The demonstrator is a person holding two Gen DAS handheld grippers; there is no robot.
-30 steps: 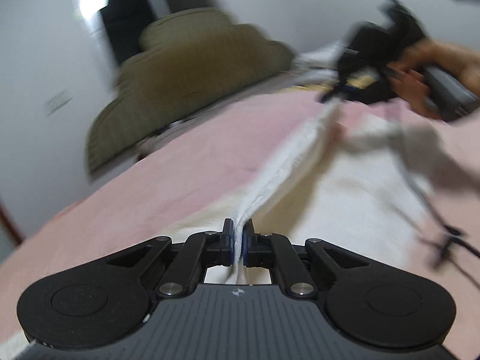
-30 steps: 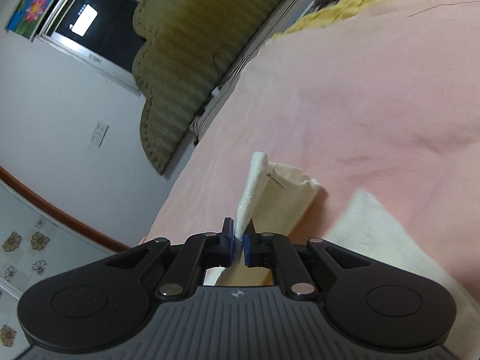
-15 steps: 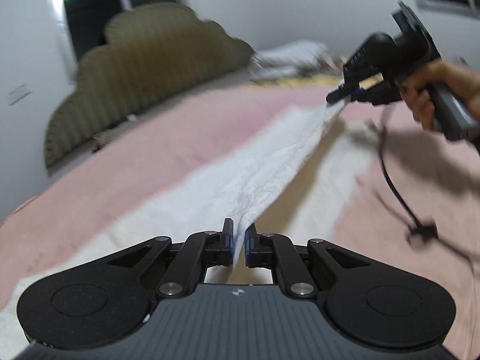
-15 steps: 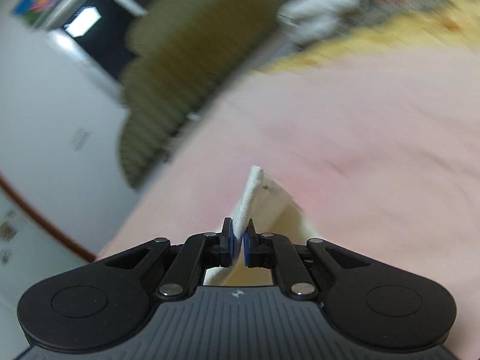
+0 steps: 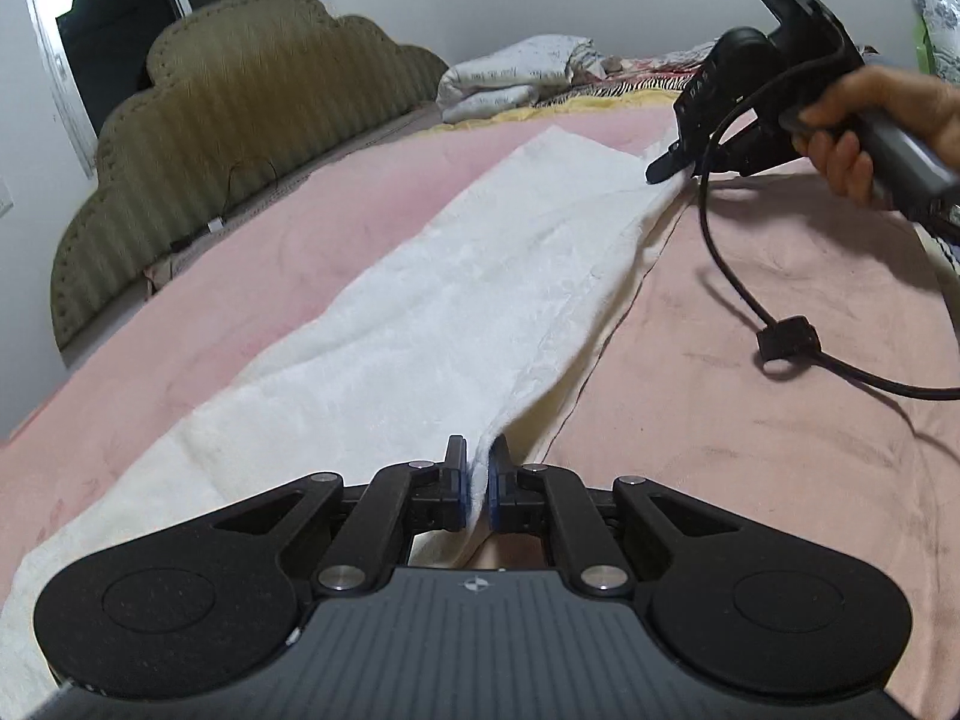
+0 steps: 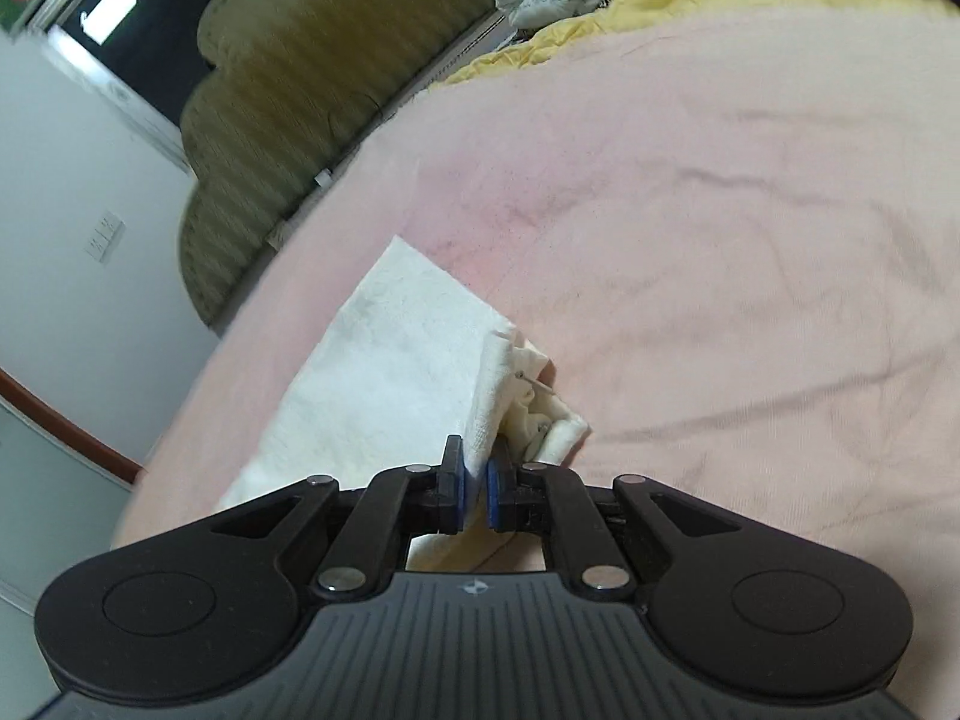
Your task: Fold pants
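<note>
White pants [image 5: 456, 300] lie on a pink bedsheet [image 5: 780, 360]; in the left wrist view the long axis runs from lower left to upper right. The garment's left edge lies flat on the sheet; its right edge is lifted, strung between the two tools.

Left gripper [image 5: 477, 483]: closed on the near end of the lifted edge, fabric pinched between the blue pads. Right gripper [image 5: 663, 171], held in a hand [image 5: 864, 120] at upper right: clamped on the far end; right wrist view confirms cloth in the pads [image 6: 477, 483].

Open sheet right of the pants, crossed by a black cable [image 5: 780, 348]. An olive headboard [image 5: 240, 138] bounds the upper left; folded bedding [image 5: 516, 81] sits at top centre.
</note>
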